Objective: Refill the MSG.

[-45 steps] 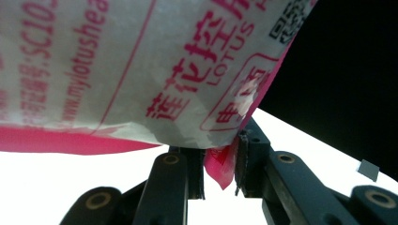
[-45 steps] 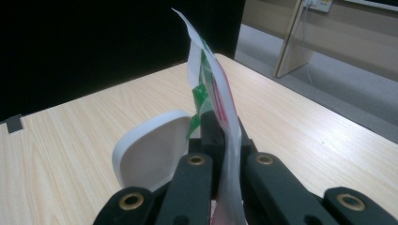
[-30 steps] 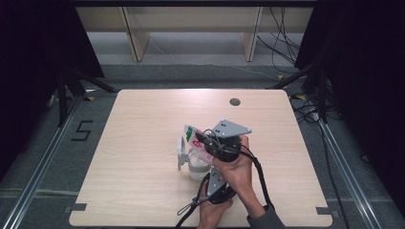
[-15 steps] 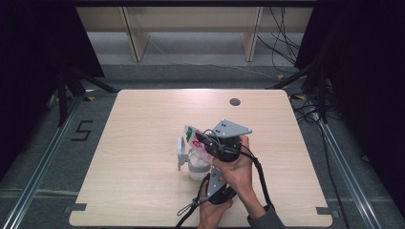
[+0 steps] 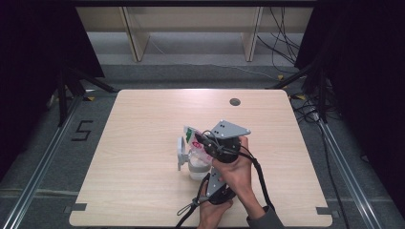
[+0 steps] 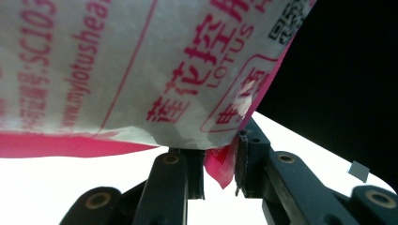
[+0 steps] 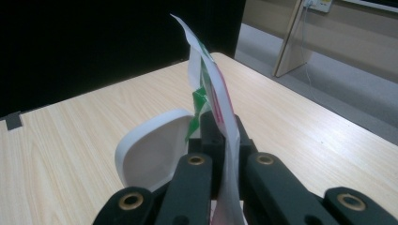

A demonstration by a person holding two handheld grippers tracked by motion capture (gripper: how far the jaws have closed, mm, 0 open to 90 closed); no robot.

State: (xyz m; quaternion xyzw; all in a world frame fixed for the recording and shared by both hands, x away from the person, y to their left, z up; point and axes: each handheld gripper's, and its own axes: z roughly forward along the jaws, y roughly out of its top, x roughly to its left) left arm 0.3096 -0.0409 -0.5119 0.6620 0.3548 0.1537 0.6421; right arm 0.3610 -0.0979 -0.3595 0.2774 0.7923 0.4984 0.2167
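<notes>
Still sealed: both grippers pinching a packet above a white container

Right now the right gripper (image 7: 220,140) is clamping its jaws fully together on the thin edge of the packet (image 7: 213,93), the film standing upright between them. The left gripper (image 6: 220,161) is pinching a pink corner of the same packet (image 6: 141,70) with its jaws drawn narrow; the printed white film is spreading above them in the left gripper view.

Moving outward, in the high view the packet (image 5: 196,140) is being held off the worktop (image 5: 143,124), just over a white container (image 5: 198,167) whose hinged lid (image 5: 181,150) is standing open beside it. That lid (image 7: 155,145) is showing right behind the right jaws in the right gripper view. The two hands are meeting near the front edge, the right hand (image 5: 236,164) above the left hand (image 5: 212,212).

Judging by this, the container is already opened and the packet is gripped on two sides, ready to be torn. No tear is showing yet, so opening the packet and emptying it into the container are probably what is left
</notes>
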